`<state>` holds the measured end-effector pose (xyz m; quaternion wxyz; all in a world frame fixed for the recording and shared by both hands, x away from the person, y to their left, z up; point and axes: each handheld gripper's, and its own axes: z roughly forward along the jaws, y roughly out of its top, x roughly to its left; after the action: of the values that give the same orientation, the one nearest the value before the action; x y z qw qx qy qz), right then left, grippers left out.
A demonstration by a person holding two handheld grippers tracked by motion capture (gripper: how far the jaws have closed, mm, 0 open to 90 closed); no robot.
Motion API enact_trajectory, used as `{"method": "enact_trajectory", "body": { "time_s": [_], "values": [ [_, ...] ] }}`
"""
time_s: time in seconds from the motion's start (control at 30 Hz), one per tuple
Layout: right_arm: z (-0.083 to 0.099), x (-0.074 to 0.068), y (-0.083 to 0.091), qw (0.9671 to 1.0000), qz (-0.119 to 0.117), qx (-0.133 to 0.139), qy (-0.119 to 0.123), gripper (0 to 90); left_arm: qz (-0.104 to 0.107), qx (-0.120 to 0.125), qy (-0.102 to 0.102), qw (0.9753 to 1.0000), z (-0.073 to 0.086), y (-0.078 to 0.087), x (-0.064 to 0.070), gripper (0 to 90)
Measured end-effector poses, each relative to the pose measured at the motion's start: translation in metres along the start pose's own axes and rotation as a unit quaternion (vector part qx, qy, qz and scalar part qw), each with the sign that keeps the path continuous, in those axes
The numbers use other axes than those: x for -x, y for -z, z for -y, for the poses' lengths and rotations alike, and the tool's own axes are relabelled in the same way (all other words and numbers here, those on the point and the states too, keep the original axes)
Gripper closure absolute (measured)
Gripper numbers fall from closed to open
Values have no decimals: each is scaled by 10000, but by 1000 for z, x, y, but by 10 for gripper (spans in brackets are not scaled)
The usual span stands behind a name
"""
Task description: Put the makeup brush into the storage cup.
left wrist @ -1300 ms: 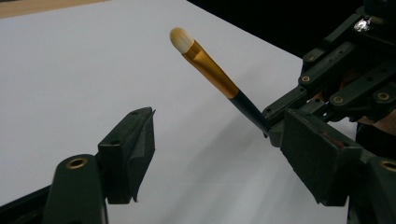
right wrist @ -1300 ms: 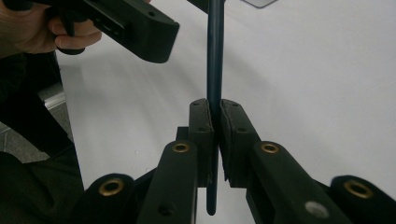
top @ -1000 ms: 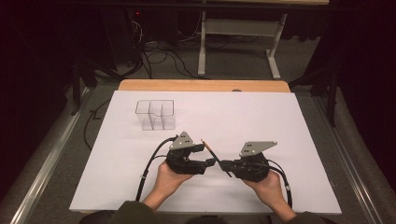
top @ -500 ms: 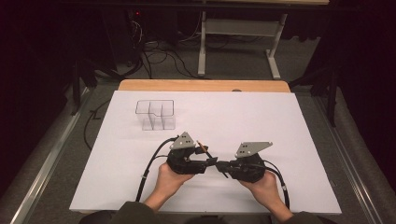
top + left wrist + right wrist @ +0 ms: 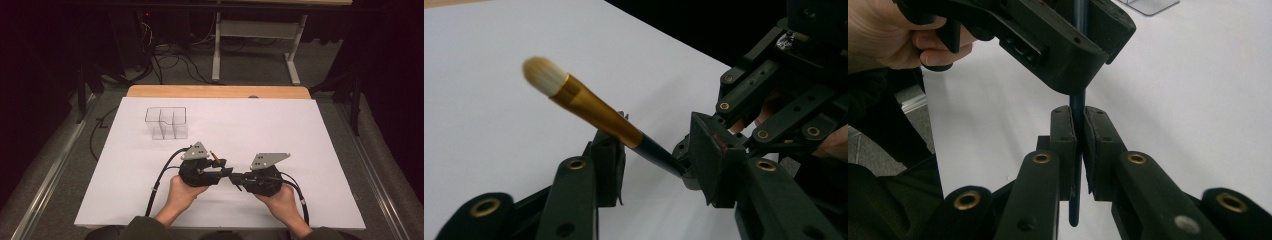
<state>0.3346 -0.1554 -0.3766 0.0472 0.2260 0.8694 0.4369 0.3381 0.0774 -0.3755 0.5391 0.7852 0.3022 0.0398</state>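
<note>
A makeup brush point(image 5: 594, 110) with a pale tuft, gold ferrule and dark handle juts up at a slant between the two grippers near the table's front middle. My right gripper point(image 5: 1077, 135) is shut on the lower end of its handle point(image 5: 1077, 107). The jaws of my left gripper point(image 5: 656, 160) stand well apart on either side of the handle, so it is open. In the high view the left gripper point(image 5: 225, 172) and right gripper point(image 5: 237, 177) meet tip to tip, with the brush point(image 5: 216, 156) poking up from the left one.
A clear plastic organiser point(image 5: 167, 122) with several compartments stands at the back left of the white table sheet point(image 5: 300, 130). The wooden table edge point(image 5: 215, 91) runs along the far side. Cables and a desk frame lie on the floor beyond.
The right gripper has moved left until its jaws meet the left gripper at the brush handle. The left hand has stayed almost still.
</note>
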Motion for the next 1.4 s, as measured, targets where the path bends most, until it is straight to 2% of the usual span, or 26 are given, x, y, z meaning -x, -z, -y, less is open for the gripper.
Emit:
{"method": "enact_trajectory", "body": {
  "time_s": [0.4, 0.77, 1.17, 1.27, 1.4],
  "values": [
    [0, -2, -2, 10000, -17, -27, 19, 861, 242, 8, 15, 9997, 0, 0, -1, 730],
    [0, -2, -3, 10000, -35, -9, 39, 860, 282, 47, -45, 9996, 0, 0, 2, 813],
    [1, -1, -3, 9999, -105, -8, 37, 853, 262, -59, -56, 9996, -2, -1, 5, 827],
    [1, -1, -3, 9999, -102, -52, -29, 849, 259, -81, -20, 9996, -3, -2, 5, 827],
    [1, 0, -5, 9999, -115, -39, -78, 807, 244, -98, -48, 9996, -3, -2, 7, 827]
  ]
}}
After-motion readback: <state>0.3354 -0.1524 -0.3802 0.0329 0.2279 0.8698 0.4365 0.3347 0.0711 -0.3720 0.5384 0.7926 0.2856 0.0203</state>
